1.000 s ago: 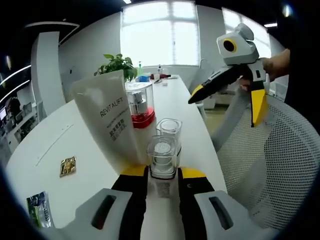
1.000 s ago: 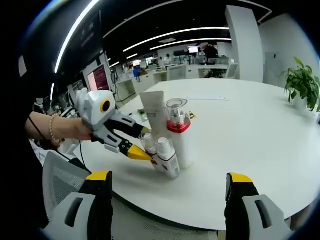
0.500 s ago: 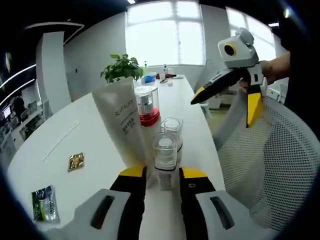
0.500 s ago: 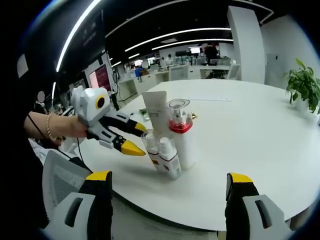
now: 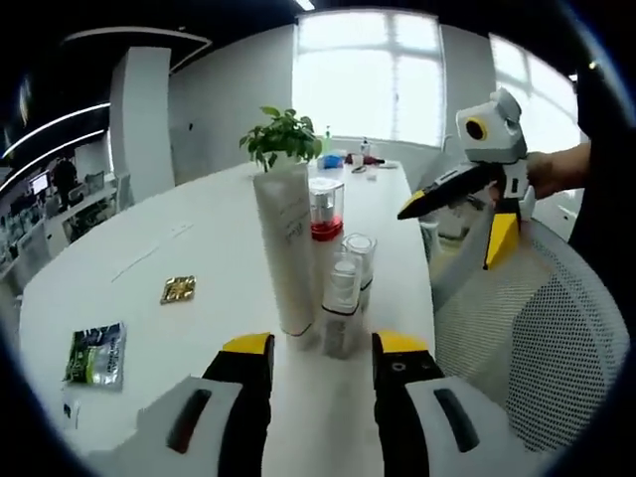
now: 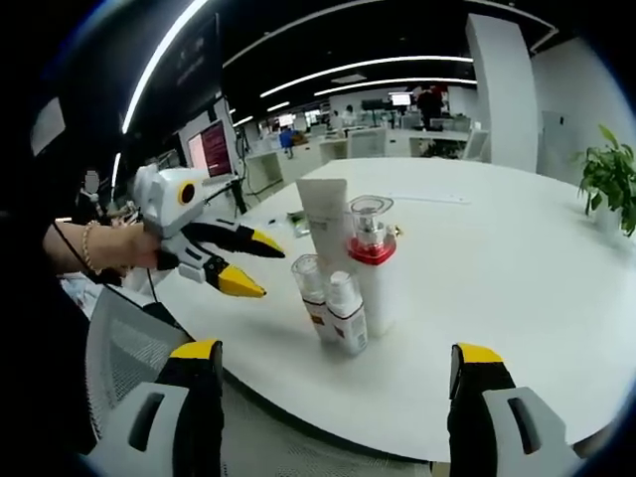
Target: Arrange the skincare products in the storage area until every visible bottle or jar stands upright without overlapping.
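White and round, the office table (image 5: 149, 288) carried four skincare products standing upright in a tight cluster near its edge: a tall white tube (image 5: 286, 248), a red-collared pump bottle (image 5: 325, 214), and two small clear-capped bottles (image 5: 341, 316) (image 5: 359, 260). The left gripper (image 5: 320, 350) hovered just short of the nearest small bottle, jaws apart and holding nothing. The right gripper (image 6: 338, 363) gaped wide off the table's edge, also empty, while a green sachet (image 5: 95, 353) and a gold packet (image 5: 178, 289) lay apart on the tabletop.

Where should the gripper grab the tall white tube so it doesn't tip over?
Grab the tall white tube around its middle, probably coming from the open table side, away from the bottles. It stands upright on its cap end, with the red-banded bottle and two small clear-capped bottles close beside it, so that side leaves little room for fingers.
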